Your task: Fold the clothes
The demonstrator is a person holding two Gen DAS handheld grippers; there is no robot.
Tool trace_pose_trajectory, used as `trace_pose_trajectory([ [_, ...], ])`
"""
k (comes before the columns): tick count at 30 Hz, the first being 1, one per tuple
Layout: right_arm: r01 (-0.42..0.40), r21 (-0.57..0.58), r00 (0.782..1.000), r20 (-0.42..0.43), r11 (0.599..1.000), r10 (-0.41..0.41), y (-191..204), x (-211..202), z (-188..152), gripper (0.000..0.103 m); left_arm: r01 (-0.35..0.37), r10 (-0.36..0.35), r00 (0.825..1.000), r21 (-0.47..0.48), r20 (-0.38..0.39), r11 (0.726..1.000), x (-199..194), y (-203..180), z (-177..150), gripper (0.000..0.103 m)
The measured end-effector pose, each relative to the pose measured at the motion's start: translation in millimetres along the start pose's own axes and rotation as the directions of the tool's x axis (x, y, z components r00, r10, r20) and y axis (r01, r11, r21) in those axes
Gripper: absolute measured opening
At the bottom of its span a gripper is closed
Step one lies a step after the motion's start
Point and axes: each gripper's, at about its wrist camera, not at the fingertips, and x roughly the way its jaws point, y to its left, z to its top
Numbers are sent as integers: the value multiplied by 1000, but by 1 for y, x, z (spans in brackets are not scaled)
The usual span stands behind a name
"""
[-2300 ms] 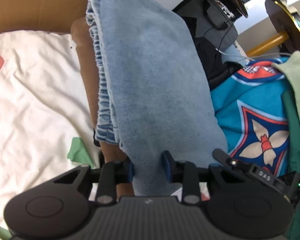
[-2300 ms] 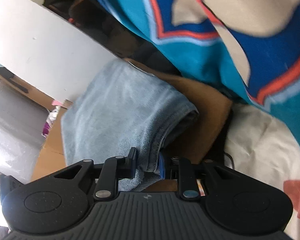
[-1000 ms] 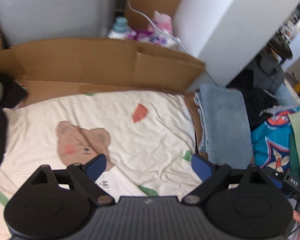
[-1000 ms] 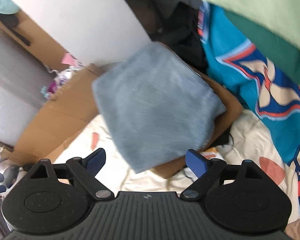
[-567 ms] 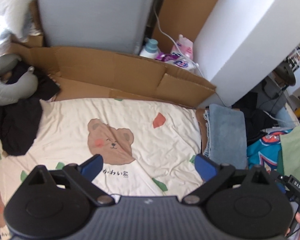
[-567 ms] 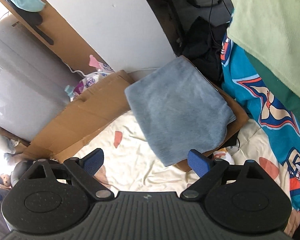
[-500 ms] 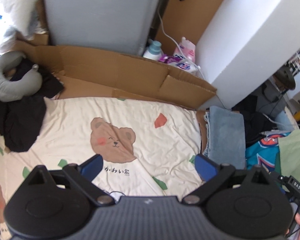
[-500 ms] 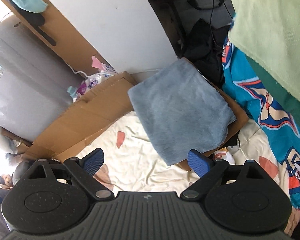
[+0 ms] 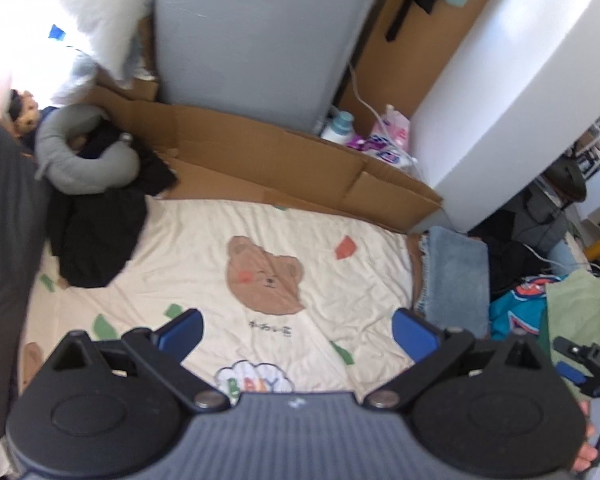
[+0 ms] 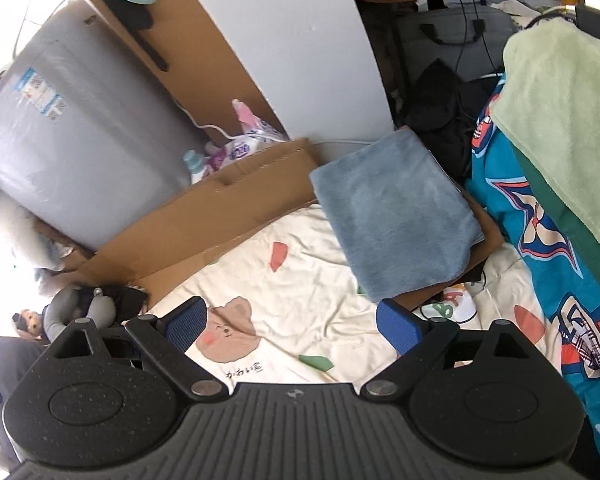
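Observation:
A folded blue garment (image 9: 454, 280) (image 10: 392, 220) lies on brown cardboard at the right edge of a cream bear-print sheet (image 9: 188, 248) (image 10: 308, 296). My left gripper (image 9: 298, 332) hangs high above the sheet, open, with nothing between its blue pads. My right gripper (image 10: 294, 326) is also open and empty, up and back from the blue garment. Right of that garment is a heap of loose clothes: a teal patterned piece (image 10: 540, 240) (image 9: 512, 312) under a light green one (image 10: 560, 100) (image 9: 580, 308). A black garment (image 9: 96, 236) lies crumpled on the sheet's left side.
A cardboard wall (image 9: 260, 152) borders the sheet's far side, with a grey appliance (image 9: 252, 40), detergent bottles (image 9: 340, 124) and a white cabinet (image 9: 520, 100) behind it. A grey neck pillow (image 9: 84, 160) sits at the far left. Bags and cables (image 10: 440, 100) crowd the far right.
Both grippers were shut on the blue garment; they have let go, opened wide, then risen and drawn back. The garment now lies flat and looks smaller, and more of the room shows.

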Motion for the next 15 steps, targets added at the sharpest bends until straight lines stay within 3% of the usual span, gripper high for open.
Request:
trace_pose_trajectory([
  [15,-45,-39,998,46,998,47,24,-73,-23,95,-49,39,994,94,107,994,-86,19,-29,102],
])
